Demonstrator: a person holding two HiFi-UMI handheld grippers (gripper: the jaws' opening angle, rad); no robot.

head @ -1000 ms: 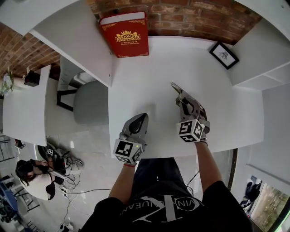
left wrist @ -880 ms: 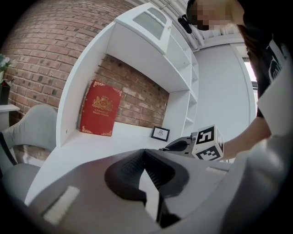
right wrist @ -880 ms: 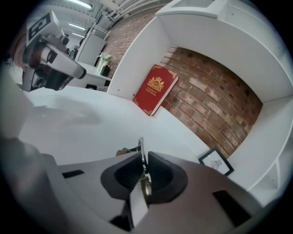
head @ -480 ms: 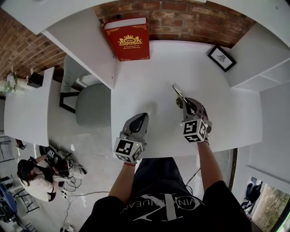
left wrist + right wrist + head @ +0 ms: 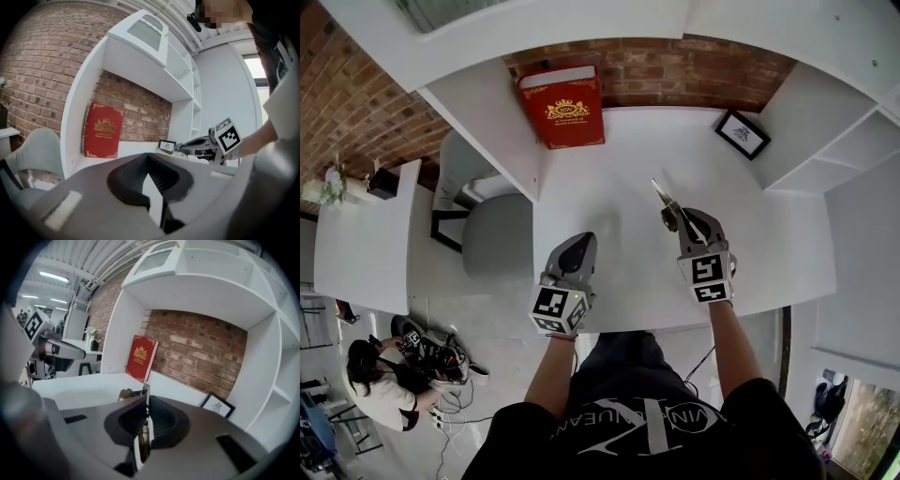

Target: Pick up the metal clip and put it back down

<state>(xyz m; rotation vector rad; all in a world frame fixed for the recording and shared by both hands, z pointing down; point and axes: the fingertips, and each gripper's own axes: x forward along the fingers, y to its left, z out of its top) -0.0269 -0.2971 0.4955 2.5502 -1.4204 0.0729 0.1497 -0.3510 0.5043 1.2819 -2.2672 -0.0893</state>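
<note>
Metal clip (image 5: 666,199) pinched edge-on in my right gripper (image 5: 682,223), just over the white desk (image 5: 619,141).
It's a thin hold, so the clip could twist or slip free if I tilt. My left gripper (image 5: 579,246) rests pressed together, empty, near the desk's front edge.

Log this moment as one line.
right gripper: shut on metal clip | left gripper: shut, empty, near front edge of desk | phase: clip gripped
</note>
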